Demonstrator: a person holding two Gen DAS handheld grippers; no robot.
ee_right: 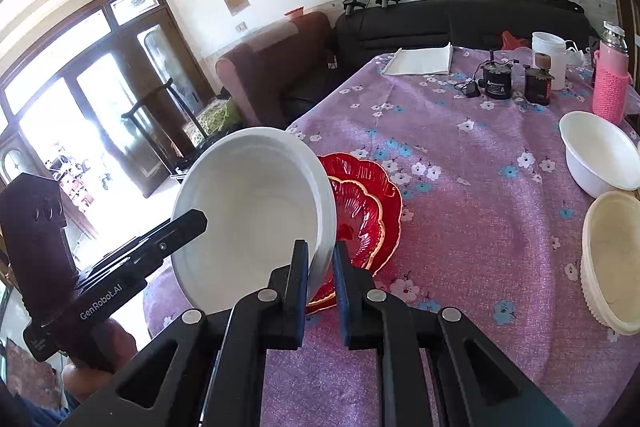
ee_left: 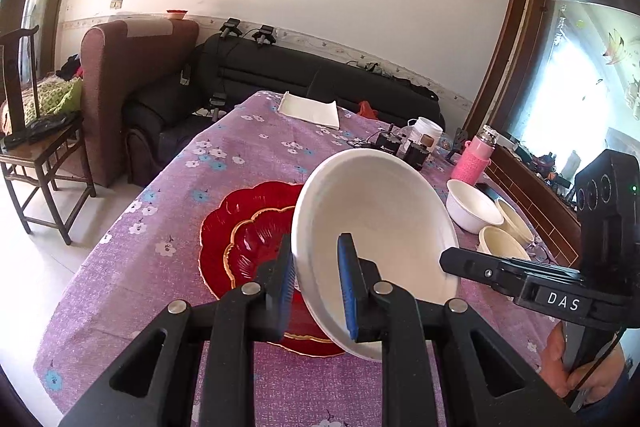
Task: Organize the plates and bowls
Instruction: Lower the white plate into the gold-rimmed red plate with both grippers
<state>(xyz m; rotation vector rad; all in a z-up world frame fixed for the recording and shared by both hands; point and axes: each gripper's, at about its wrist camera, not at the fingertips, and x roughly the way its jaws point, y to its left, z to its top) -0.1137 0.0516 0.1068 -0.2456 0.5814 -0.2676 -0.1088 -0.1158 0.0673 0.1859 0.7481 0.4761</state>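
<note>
Where the white bowl (ee_left: 376,247) tilts in mid-air, it hides the 3 o'clock side of the red scalloped plates (ee_left: 248,243) stacked on the floral tablecloth (ee_left: 132,267); whether bowl and plates touch cannot be told. Both grippers clamp its rim from opposite sides: the left gripper (ee_left: 318,287) at 6 o'clock in its own view, blue pads (ee_left: 346,291) nearly closed on the wall; the right gripper (ee_right: 320,279) likewise pinching the rim. At 3 o'clock a second white bowl (ee_right: 598,153) and cream ribbed bowls (ee_right: 612,263) stand, the latter cut off by the frame edge, perhaps two nested.
</note>
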